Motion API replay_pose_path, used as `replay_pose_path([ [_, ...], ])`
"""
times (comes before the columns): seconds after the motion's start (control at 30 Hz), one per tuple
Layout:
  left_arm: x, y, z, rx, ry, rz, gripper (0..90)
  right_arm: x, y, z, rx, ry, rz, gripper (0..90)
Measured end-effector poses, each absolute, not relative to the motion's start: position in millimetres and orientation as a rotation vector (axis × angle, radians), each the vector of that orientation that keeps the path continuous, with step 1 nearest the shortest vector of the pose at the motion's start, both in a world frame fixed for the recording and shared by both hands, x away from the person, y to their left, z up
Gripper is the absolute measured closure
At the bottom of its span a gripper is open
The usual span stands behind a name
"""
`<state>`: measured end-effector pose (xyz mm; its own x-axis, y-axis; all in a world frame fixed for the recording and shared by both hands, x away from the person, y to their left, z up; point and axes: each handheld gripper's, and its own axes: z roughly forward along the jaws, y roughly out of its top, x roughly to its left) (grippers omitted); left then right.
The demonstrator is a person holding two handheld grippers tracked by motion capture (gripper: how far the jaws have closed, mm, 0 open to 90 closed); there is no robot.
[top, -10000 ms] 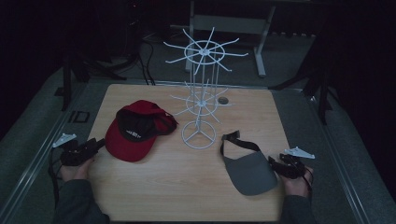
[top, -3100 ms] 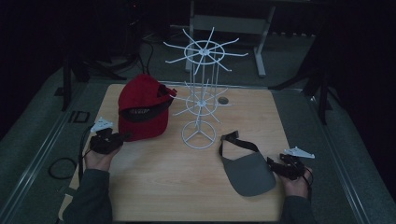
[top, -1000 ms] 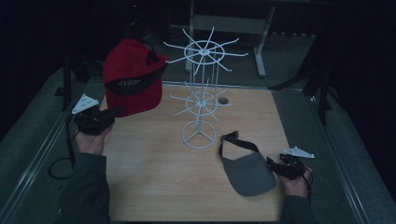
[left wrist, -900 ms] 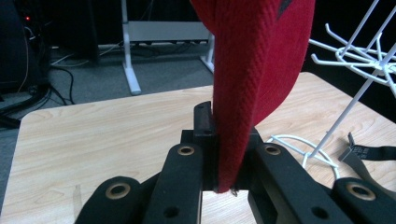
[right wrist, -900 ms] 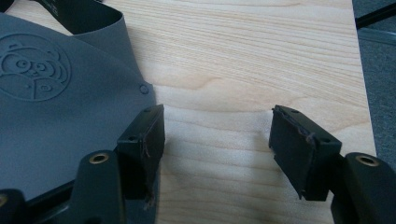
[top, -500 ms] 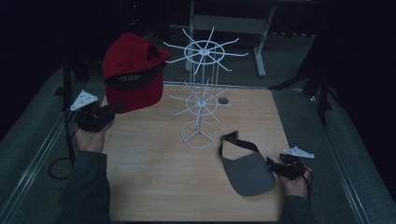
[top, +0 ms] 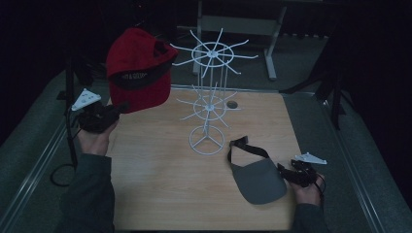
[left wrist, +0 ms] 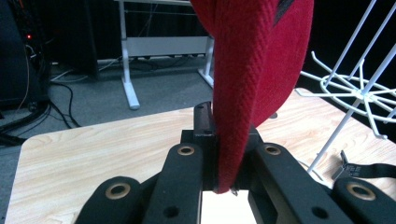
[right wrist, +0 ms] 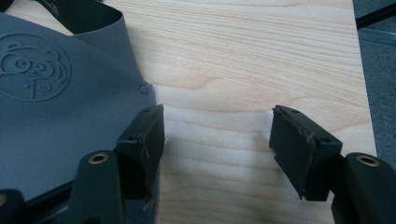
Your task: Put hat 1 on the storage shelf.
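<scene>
Lifting red cap (top: 138, 70) higher than second ago, now beside top ring of white wire rack (top: 212, 53). Left claw (left wrist: 224, 182) clamped on cap brim. Right claw (right wrist: 217, 140) apart, idle on desk (top: 160, 174) beside grey visor (top: 257, 180). Next, I think: hook cap on rack arm.

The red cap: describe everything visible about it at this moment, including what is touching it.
The red cap is a baseball cap of coarse woven red fabric with a dark band bearing small pale lettering, too small to read. It is held in the air above the table's left rear corner, left of the white wire rack and apart from it. The left claw is shut on a fold of its edge; nothing else touches it.
</scene>
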<state>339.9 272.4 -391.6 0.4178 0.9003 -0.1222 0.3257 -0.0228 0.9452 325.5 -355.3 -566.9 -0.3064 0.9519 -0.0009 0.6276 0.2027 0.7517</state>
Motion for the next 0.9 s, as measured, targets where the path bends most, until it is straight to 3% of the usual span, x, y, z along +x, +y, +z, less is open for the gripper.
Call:
replay_pose_path([
  [0.9, 340, 267, -367, 1.521, 1.078, 0.658, 85.8, 325, -355, -567, 1.464, 2.012, 0.909, 35.4],
])
